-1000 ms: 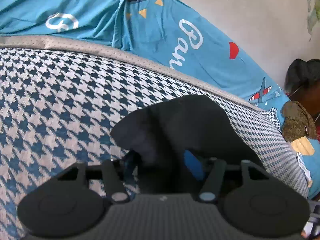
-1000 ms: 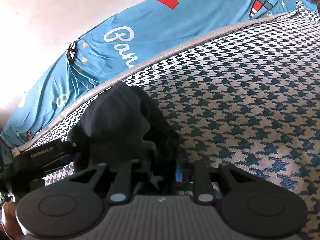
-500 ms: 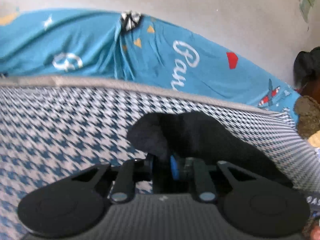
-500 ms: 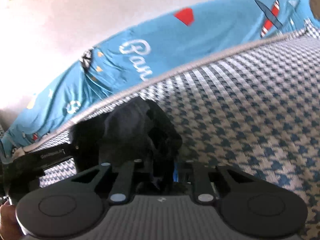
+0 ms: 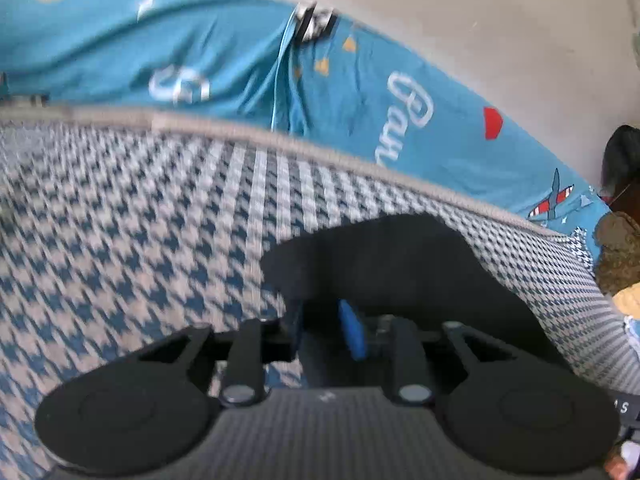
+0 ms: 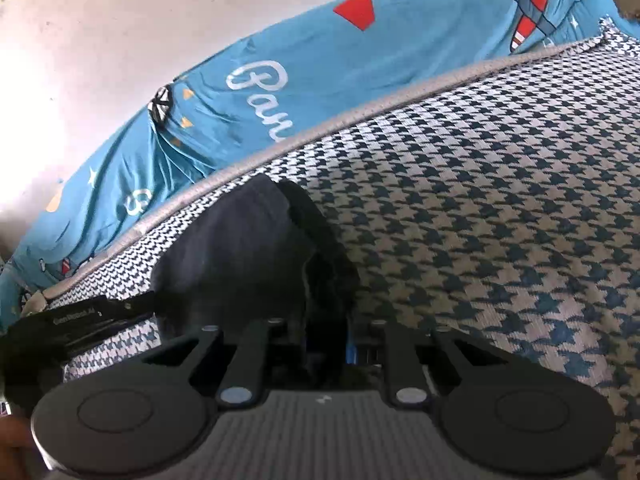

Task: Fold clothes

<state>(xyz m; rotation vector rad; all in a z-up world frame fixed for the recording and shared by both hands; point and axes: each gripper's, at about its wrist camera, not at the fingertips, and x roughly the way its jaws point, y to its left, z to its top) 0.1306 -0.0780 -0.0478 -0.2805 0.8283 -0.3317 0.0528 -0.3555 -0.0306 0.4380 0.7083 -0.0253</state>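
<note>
A black garment lies bunched on a blue-and-white houndstooth blanket. My left gripper is shut on its near edge, and the cloth fills the narrow gap between the blue pads. In the right wrist view the same garment rises as a dark folded hump. My right gripper is shut on its near fold. The left gripper's body shows at the left of that view, against the garment's other side. The cloth hides both grippers' fingertips.
A teal printed sheet runs along the back behind the blanket's grey border, below a plain wall. A brown mottled soft object and a dark shape sit at the far right. The houndstooth blanket spreads wide to the right.
The left gripper stood wider a second ago and has closed on the garment. Both grippers have shifted with the cloth, which now lies broader and flatter than half a second ago.
</note>
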